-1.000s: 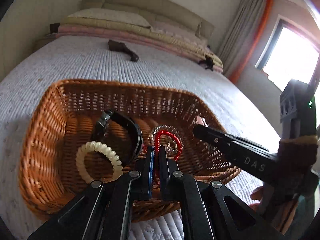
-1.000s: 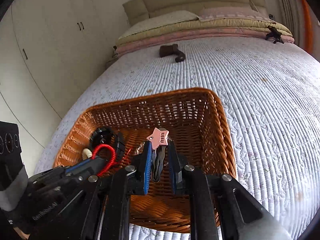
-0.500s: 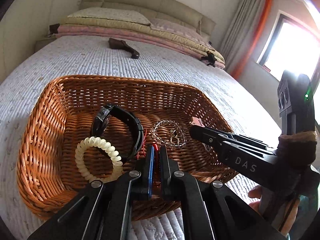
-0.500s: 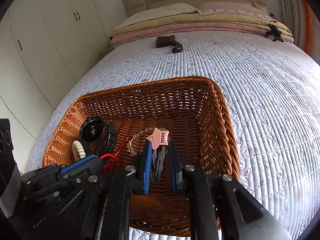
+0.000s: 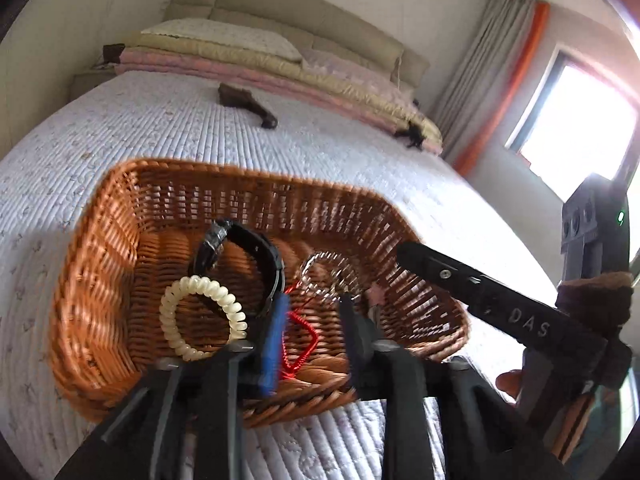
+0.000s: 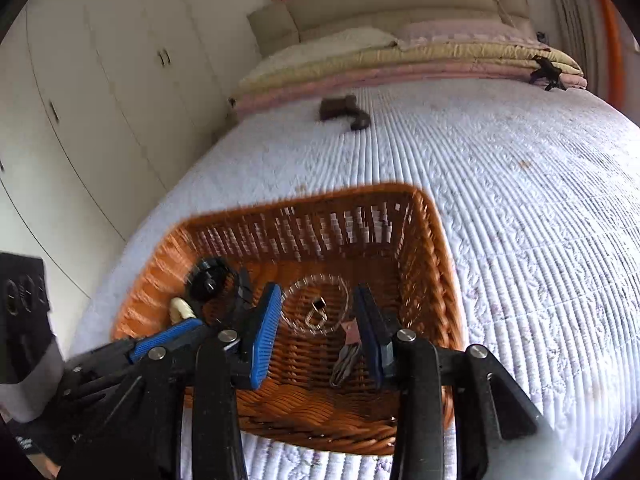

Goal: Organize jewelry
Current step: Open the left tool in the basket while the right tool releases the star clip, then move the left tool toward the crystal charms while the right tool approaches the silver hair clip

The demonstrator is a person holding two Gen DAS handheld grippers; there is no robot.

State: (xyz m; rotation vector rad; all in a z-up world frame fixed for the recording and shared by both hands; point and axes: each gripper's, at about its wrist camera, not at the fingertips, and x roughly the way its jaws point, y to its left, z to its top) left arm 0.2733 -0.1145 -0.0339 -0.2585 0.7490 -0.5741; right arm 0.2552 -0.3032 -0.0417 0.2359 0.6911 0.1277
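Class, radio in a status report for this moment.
Both grippers just opened, nothing held. Red cord, star clip in basket. Nothing in the way.

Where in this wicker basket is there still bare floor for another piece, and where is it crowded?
The basket has bare weave along its far wall and in the far right corner, beyond the clear bead bracelet. The left side is crowded: black watch, cream coil bracelet and red cord lie close together. The pink star hair clip takes the near right.
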